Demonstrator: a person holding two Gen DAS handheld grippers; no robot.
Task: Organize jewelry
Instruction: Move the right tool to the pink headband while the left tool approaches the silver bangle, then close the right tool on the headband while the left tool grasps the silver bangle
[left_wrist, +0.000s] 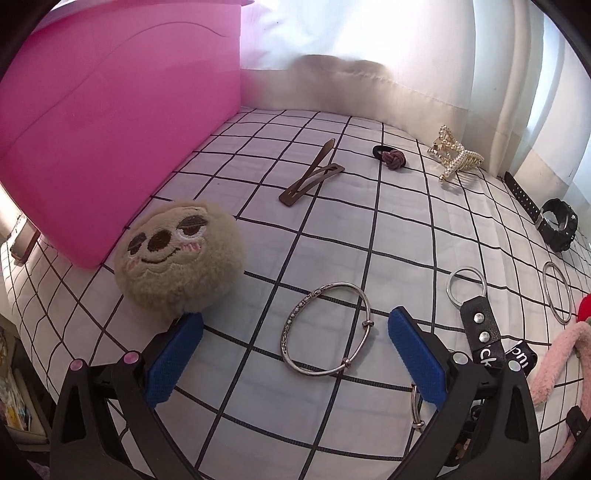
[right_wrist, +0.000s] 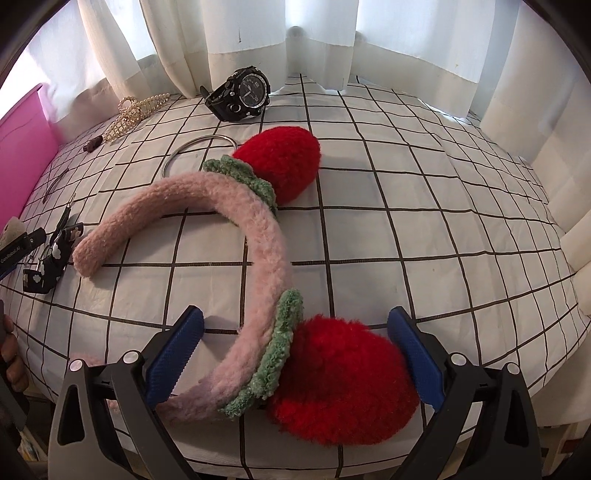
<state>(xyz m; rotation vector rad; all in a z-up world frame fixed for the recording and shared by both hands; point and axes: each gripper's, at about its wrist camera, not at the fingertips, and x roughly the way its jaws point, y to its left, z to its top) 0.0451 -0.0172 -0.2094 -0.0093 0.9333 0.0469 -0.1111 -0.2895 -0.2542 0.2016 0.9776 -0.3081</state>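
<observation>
- Jewelry lies spread over a white cloth with a black grid that covers the tabletop; a pink storage box stands at its left side.
- Your left tool hangs wide open with nothing between its blue pads; a silver bangle lies flat on the cloth right in the gap, touching neither pad.
- A plush sloth-face ball rests against the pink box, just above your left pad.
- Beside your right pad of that tool lies a black strap with rivets joined to a metal ring; a second thin silver bangle lies further right.
- Further back you have a brown snap hair clip, a knotted hair tie, a pearl claw clip and a black wristwatch.
- Your right tool is also open, gripping nothing; the pink fuzzy headband with two red strawberry pompoms runs between its fingers, and the near pompom sits against the right-hand pad.
- The far pompom overlaps the thin silver bangle, with the wristwatch beyond it near the curtain.
- At the left edge of your right view sits a black flower-print strap.
</observation>
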